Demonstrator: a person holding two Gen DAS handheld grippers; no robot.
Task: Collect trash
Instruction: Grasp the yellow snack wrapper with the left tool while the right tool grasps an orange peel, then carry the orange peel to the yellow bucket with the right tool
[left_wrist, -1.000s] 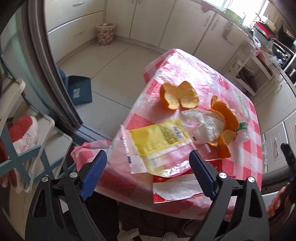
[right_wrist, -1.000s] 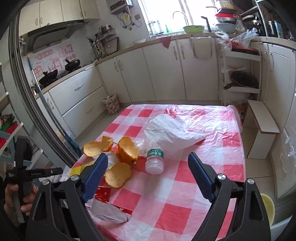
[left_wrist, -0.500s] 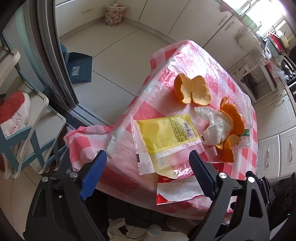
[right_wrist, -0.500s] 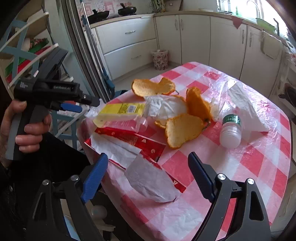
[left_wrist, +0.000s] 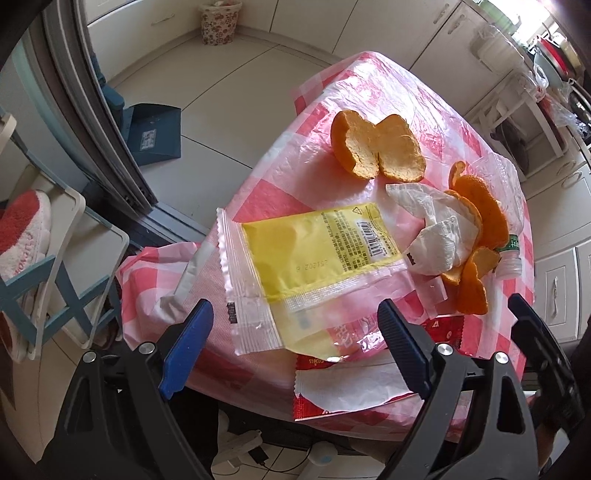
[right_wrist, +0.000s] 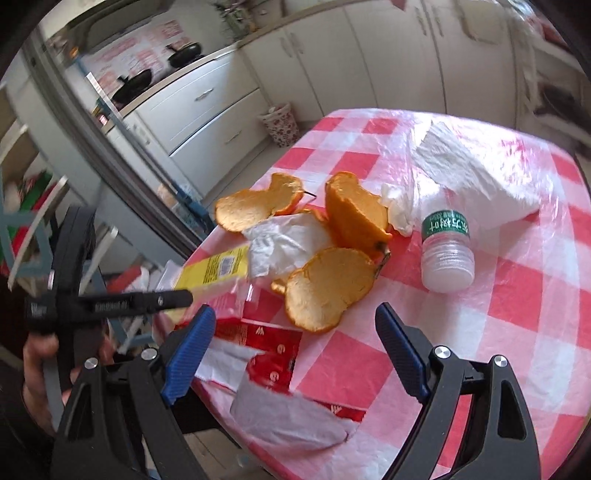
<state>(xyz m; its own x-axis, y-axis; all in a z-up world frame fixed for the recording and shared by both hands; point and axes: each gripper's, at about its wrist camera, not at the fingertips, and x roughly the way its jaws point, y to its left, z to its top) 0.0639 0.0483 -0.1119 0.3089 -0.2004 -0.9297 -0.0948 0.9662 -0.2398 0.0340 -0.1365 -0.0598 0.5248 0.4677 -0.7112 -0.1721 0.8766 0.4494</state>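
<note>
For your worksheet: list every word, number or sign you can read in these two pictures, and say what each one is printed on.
"251202": yellow wrapper, seen upside down.
Barcode with fine print: the same wrapper; too small to read.
"W" and "9": red wrapper.
White characters: the bottle's green label; too blurred to read.
Lettering: left gripper; blurred.
Wall posters: blurred.

On the desk (right_wrist: 517, 317) lie three pieces of orange peel: one (right_wrist: 258, 206) at the far left, one (right_wrist: 356, 218) standing on edge mid-pile, one (right_wrist: 328, 288) nearest. Counted besides: one yellow wrapper (left_wrist: 314, 251), one red wrapper (right_wrist: 273, 350), one crumpled tissue (right_wrist: 284, 243), one small plastic bottle (right_wrist: 447, 254) and one clear plastic bag (right_wrist: 476, 181). On the floor stand one flowered waste basket (left_wrist: 218, 16) and one blue dustpan (left_wrist: 155, 134); two black pans (right_wrist: 184, 50) sit on the stove.
</note>
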